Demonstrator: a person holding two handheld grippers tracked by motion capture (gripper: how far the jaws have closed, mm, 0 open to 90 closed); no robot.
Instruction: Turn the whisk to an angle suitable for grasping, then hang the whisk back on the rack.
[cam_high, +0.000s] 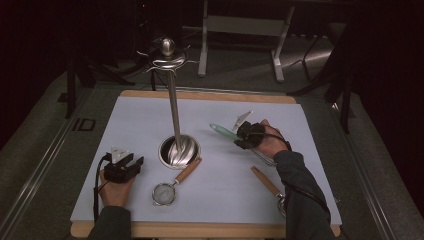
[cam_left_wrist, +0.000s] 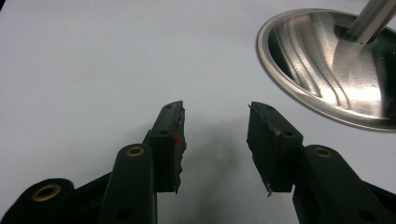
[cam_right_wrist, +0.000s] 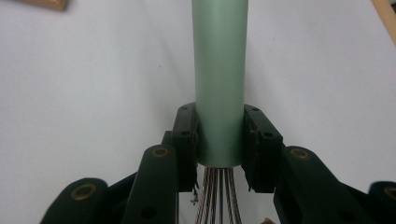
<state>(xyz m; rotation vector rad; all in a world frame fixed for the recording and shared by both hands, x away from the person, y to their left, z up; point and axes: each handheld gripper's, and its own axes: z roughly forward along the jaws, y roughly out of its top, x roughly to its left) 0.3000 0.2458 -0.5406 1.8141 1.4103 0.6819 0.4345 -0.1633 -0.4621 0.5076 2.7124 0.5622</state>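
Working left to right: left gripper (cam_high: 131, 165) sits idle on the white mat (cam_high: 135, 120), fingers (cam_left_wrist: 170, 135) spread with nothing between them. In the left gripper view the steel base (cam_left_wrist: 322, 70) of the stand lies just ahead and to one side of the fingertips, not touching.

The stand (cam_high: 173, 107) is a tall pole rising from that round base, with hooks at the top. As far as I can tell, nothing hangs on any hook yet.

A small strainer (cam_high: 165, 192) with a wooden handle lies on the mat between the two grippers, just in front of the base, apart from both sets of fingers. Untouched, by the look of it.

Right gripper (cam_high: 243, 135) has the whisk (cam_high: 225, 132): in the right gripper view both fingers (cam_right_wrist: 184, 135) pinch the green handle (cam_right_wrist: 219, 79) near its lower end, with the wires coming out just behind the pads. The handle points away from the fingertips toward the stand side, and in the high view it looks clear of the mat.

A second wooden-handled tool (cam_high: 266, 181) lies just below the right forearm, its head partly hidden by the sleeve.

Judgement: likely hanging tools on the stand. Whisk pickup is done; carrying it to a hook and hanging it remain, then the strainer and the other tool. Early stage.
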